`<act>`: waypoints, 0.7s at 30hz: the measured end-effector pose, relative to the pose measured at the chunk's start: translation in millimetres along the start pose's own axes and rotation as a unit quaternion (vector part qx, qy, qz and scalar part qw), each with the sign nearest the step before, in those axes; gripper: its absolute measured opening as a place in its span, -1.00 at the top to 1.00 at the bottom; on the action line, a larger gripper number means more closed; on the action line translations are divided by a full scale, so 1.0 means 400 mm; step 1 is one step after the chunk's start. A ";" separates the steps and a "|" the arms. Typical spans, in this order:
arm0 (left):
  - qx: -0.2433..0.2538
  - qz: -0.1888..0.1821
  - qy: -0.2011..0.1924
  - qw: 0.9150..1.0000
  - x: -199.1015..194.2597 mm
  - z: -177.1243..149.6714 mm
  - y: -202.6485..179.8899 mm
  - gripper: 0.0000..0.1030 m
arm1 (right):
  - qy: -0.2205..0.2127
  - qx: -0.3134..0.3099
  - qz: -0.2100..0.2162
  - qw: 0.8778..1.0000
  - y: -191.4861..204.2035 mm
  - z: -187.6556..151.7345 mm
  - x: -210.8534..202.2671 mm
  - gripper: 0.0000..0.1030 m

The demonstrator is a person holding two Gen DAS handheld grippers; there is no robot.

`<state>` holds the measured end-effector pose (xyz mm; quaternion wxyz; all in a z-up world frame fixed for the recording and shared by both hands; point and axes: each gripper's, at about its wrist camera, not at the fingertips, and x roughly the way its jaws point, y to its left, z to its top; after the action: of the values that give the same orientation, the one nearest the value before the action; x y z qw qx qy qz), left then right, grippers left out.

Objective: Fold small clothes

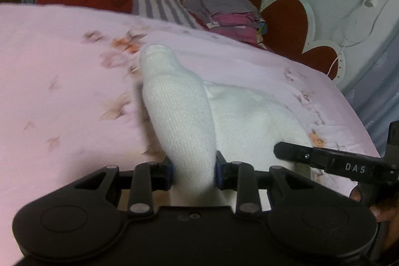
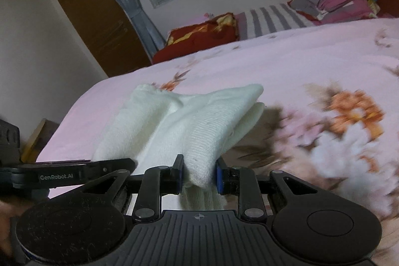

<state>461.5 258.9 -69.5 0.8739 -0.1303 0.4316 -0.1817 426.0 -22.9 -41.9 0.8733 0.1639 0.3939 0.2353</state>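
A small white knitted garment (image 1: 179,111) lies bunched on the pink flowered bedsheet (image 1: 62,81). My left gripper (image 1: 193,172) is shut on one end of it, and a sleeve-like fold sticks out forward between the fingers. My right gripper (image 2: 198,173) is shut on the other end of the same white garment (image 2: 199,124), which drapes forward and to the left over the pink flowered bedsheet (image 2: 286,61). The right gripper's finger (image 1: 324,158) shows at the right of the left wrist view, and the left gripper's finger (image 2: 74,172) at the left of the right wrist view.
A stack of folded grey and pink clothes (image 1: 229,11) sits at the head of the bed by a red-and-white headboard (image 1: 286,21). A red patterned pillow (image 2: 202,36) lies beside a striped sheet (image 2: 269,16). The bed edge (image 2: 67,121) drops off toward a wooden door (image 2: 94,16).
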 end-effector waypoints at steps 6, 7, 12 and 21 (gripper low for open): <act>-0.081 -0.045 0.022 0.995 0.090 -0.050 0.102 0.22 | 0.035 -0.010 -0.051 0.998 -0.019 -0.069 0.123 0.54; -0.093 -0.052 0.021 0.994 0.090 -0.053 0.113 0.16 | 0.033 0.011 -0.045 0.998 -0.044 -0.081 0.135 0.53; -0.074 -0.046 0.004 0.996 0.021 -0.051 0.140 -0.05 | 0.034 0.024 -0.034 0.999 -0.066 -0.081 0.106 0.41; 0.054 -0.045 -0.044 0.997 0.064 0.080 0.052 0.39 | -0.012 -0.043 -0.053 0.998 0.016 0.046 0.108 0.65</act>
<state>505.9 268.8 -76.7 0.8889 -0.1103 0.3756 -0.2379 463.3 4.1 -53.6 0.8955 0.1081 0.3806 0.2037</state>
